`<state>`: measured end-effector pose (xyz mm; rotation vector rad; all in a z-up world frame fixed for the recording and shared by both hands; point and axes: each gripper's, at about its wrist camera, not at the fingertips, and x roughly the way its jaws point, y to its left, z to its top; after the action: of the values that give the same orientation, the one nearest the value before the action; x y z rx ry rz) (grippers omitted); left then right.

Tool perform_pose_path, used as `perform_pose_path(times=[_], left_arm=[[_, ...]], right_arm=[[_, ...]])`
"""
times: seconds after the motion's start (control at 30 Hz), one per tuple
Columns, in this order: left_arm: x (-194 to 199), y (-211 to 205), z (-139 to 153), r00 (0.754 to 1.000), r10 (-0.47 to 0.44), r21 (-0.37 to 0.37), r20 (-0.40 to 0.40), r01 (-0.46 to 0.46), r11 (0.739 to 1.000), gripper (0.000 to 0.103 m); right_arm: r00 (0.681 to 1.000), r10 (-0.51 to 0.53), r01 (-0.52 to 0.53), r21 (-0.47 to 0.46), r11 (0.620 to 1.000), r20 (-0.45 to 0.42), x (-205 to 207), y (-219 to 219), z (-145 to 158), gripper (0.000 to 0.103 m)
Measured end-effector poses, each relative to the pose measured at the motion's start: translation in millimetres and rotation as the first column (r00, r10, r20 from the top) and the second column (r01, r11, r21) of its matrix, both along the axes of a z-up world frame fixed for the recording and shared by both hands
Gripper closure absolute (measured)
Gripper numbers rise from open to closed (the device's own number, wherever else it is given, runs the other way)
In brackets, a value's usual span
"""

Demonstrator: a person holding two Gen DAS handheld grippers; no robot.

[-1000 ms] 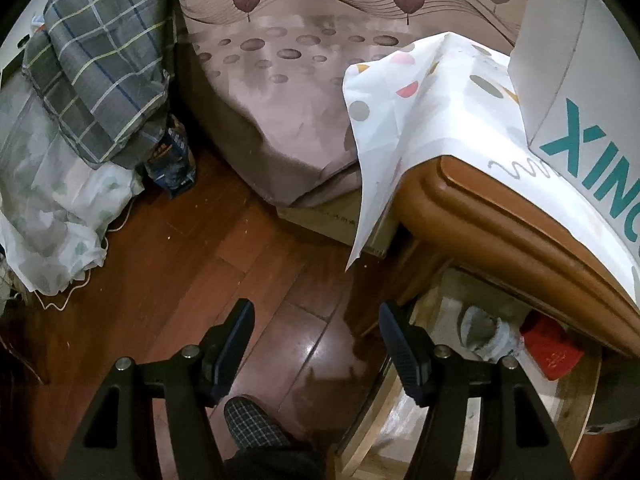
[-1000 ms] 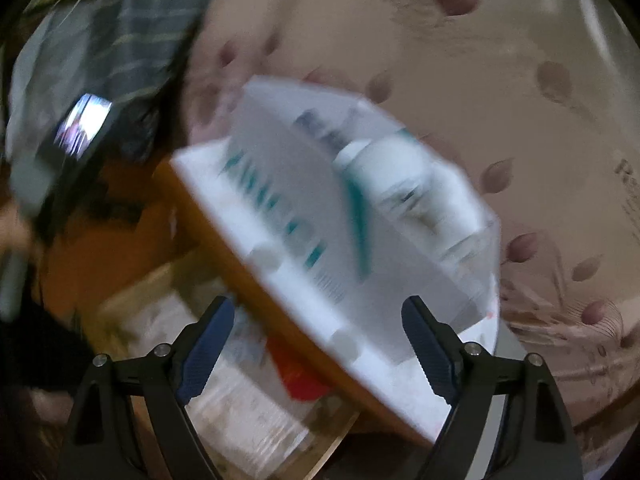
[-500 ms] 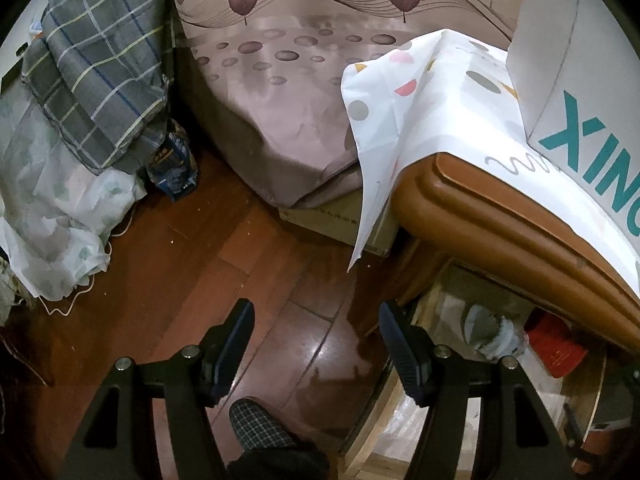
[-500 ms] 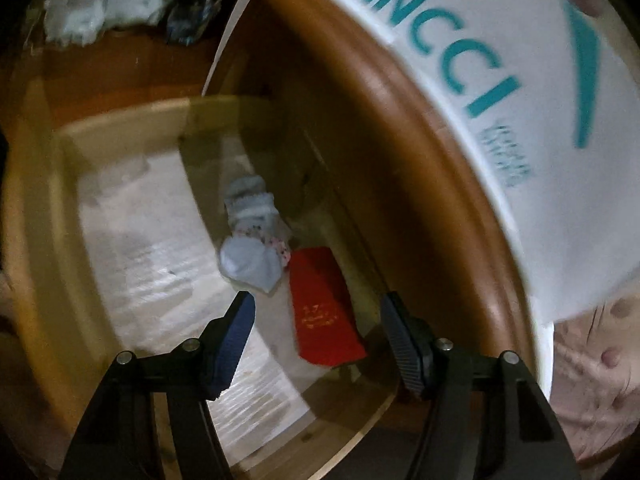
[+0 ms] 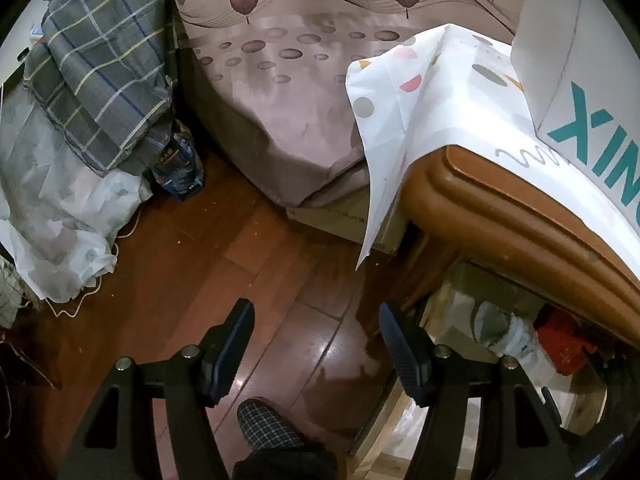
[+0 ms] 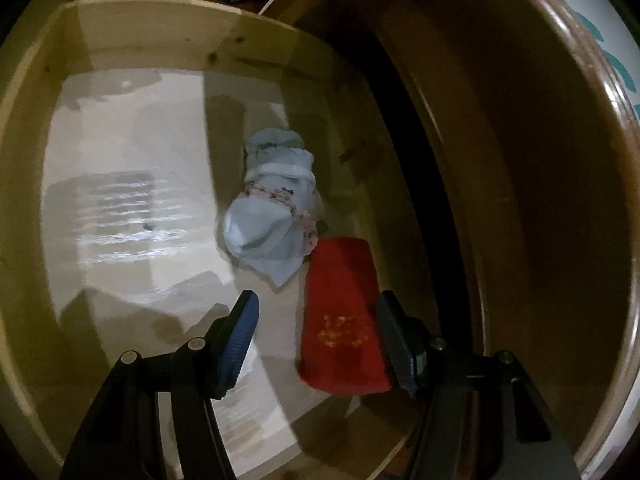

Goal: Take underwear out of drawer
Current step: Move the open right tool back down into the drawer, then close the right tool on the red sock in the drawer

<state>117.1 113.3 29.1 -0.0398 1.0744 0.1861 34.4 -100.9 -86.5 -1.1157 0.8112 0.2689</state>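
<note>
The wooden drawer (image 6: pixel 140 12) stands pulled out under the orange-brown nightstand top (image 5: pixel 500 208). On its pale floor lie a light blue bundled garment with pink trim (image 6: pixel 268 216) and a folded red cloth with gold embroidery (image 6: pixel 340 312). My right gripper (image 6: pixel 318 320) is down inside the drawer, jaws closing. The red cloth lies between its fingers, close against the right finger (image 6: pixel 394 336), while the left finger (image 6: pixel 242 324) stands clear of it. My left gripper (image 5: pixel 316 328) hangs open and empty over the wooden floor beside the drawer. The left wrist view shows the blue bundle (image 5: pixel 504 328) and the red cloth (image 5: pixel 564 344) at lower right.
A bed with a pinkish spotted cover (image 5: pixel 288 92) stands behind. Plaid bedding (image 5: pixel 100 64) and pale cloth (image 5: pixel 52 208) pile at left. A white dotted cloth (image 5: pixel 420 112) and a white box with teal letters (image 5: pixel 580 92) top the nightstand. A checked slipper (image 5: pixel 268 428) is below.
My right gripper dropped from above the nightstand into the drawer and rolled, and its jaws narrowed around the red cloth. The left gripper has stayed put.
</note>
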Motion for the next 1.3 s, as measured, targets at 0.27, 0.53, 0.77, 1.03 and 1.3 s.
perform_pose_path(times=[0.27, 0.53, 0.77, 1.03, 1.3], left_arm=[[-1, -4, -2, 1.0, -0.009, 0.022, -0.003, 0.009, 1.0, 0.037], [1, 3, -3, 1.0, 0.014, 0.01, -0.012, -0.014, 1.0, 0.037], [3, 5, -5, 1.0, 0.011, 0.008, -0.021, -0.011, 1.0, 0.037], [2, 2, -7, 0.999, -0.014, 0.026, -0.031, 0.015, 1.0, 0.037], [2, 1, -9, 0.999, -0.011, 0.025, -0.04, 0.012, 1.0, 0.037]], right_arm=[[0.998, -0.06, 0.059, 0.044, 0.997, 0.018, 17, -6, 1, 0.048], [0.997, -0.009, 0.01, -0.021, 1.0, 0.076, 7, 0, -12, 0.047], [0.995, -0.066, 0.065, 0.009, 0.998, 0.081, 17, -16, -14, 0.048], [0.992, -0.093, 0.096, -0.033, 0.995, 0.08, 22, -21, -22, 0.044], [0.992, -0.118, 0.118, 0.007, 0.993, 0.032, 23, -29, -21, 0.046]])
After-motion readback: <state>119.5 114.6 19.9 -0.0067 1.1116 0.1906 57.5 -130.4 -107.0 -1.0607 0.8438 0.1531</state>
